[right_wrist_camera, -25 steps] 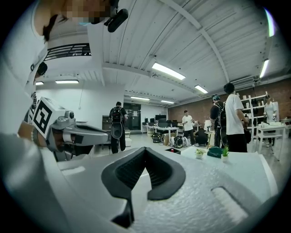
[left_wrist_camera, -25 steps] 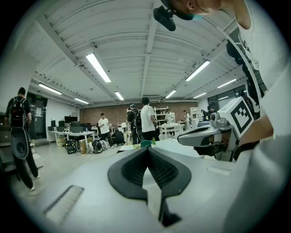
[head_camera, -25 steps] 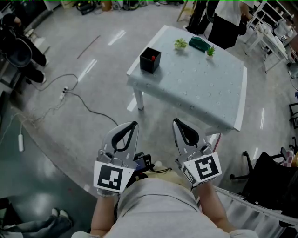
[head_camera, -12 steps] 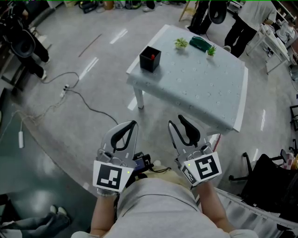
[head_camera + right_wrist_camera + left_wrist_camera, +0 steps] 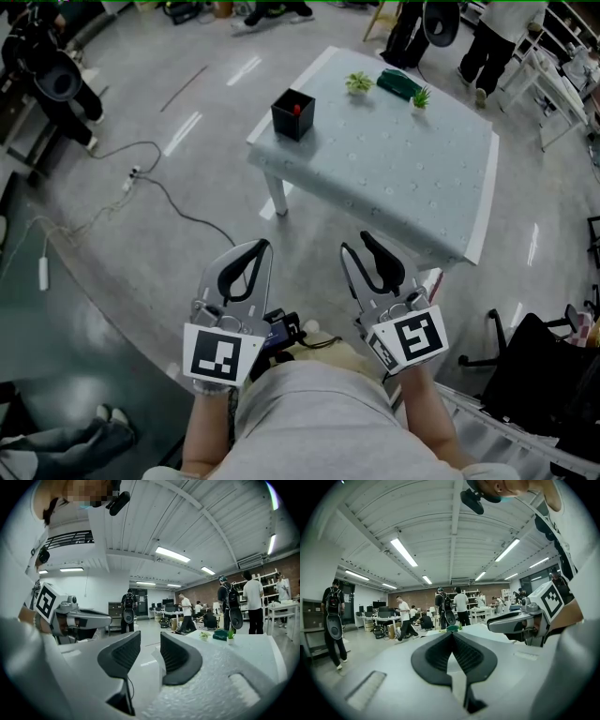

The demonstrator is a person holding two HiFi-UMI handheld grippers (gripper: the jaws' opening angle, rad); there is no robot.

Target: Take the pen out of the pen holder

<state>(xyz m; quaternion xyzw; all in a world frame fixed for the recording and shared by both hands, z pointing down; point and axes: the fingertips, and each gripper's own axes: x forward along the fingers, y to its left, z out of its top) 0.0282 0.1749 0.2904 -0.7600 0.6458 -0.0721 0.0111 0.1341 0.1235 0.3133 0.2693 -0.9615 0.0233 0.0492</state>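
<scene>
We hold both grippers low before the body, well apart from the white table (image 5: 403,164), because we are not yet near enough to reach. The black pen holder (image 5: 292,117) stands near the table's left corner, and the pen (image 5: 297,108), of which only a red tip shows, is inside it. The left gripper (image 5: 265,247) has its jaws together on nothing, probably because it is not needed yet. The right gripper (image 5: 356,246) has just been opening its jaws, which stand apart and empty; we judge that it prepares for the pen.
</scene>
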